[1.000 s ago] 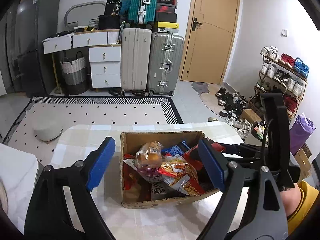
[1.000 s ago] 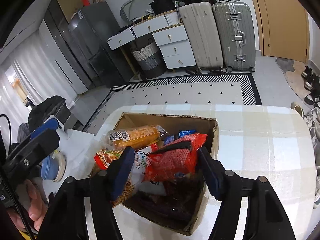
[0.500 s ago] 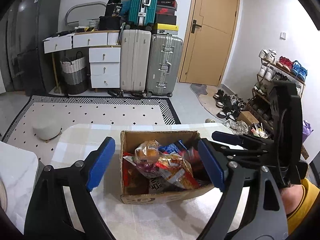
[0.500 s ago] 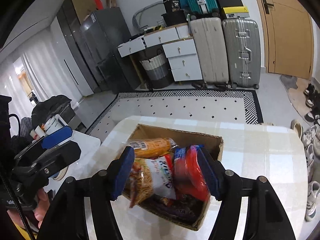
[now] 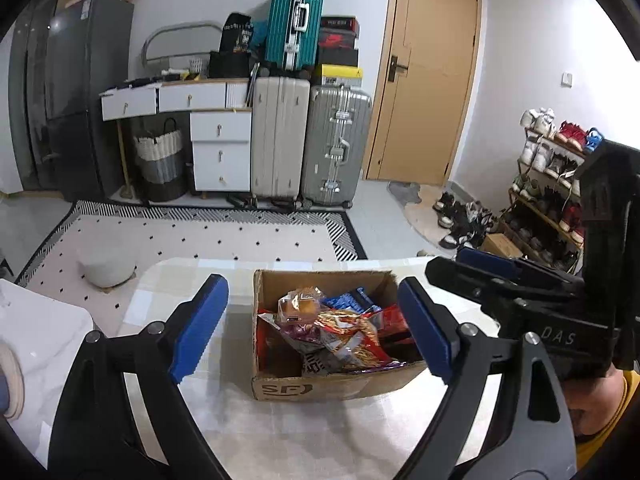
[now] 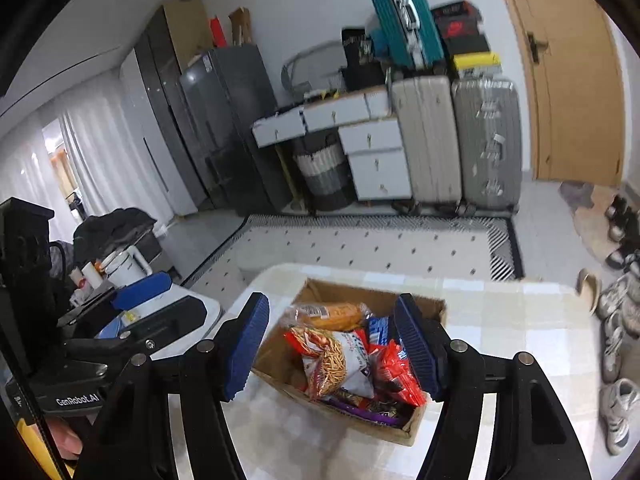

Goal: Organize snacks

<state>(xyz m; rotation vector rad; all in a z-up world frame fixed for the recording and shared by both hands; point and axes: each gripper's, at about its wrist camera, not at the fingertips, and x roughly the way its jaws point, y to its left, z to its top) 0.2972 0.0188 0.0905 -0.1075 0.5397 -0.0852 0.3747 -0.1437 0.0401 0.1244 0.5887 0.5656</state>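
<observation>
Both tools are released and hold nothing. The left gripper (image 5: 314,330) stands with its jaws wide apart in the lower half of its view, framing the cardboard box (image 5: 320,386) from the near side. The right gripper (image 6: 334,344) is likewise spread, above the box in the lower centre of its view; that picture is blurred.

Location of task items: one cardboard box (image 6: 400,428) sits on a checked tabletop (image 5: 208,396), lower centre in both views. All visible snacks lie inside it, heaped above the rim. No packet is seen on the table outside the box.

Count, as far as the heap allows:
- one long orange packet (image 6: 340,314) at the far end;
- one white bag printed with noodle sticks (image 6: 340,360) in the middle;
- one red bag (image 6: 400,374) at the right;
- one blue packet (image 6: 378,326) behind it;
- one purple wrapper (image 6: 368,410) low at the near wall.

Further packets lie underneath; their number cannot be told.

Risks, as judged:
1. The pile stands proud of the rim. A gripper dipping in could nudge a loose bag over the wall.
2. The bags are slick and air-filled. A pinch on a bulging face may slip; a hard squeeze may crush the contents.
3. The box is light. A sideways pull on a wedged packet could drag or tip it.
4. The two tools sit close over one box and may collide.
</observation>
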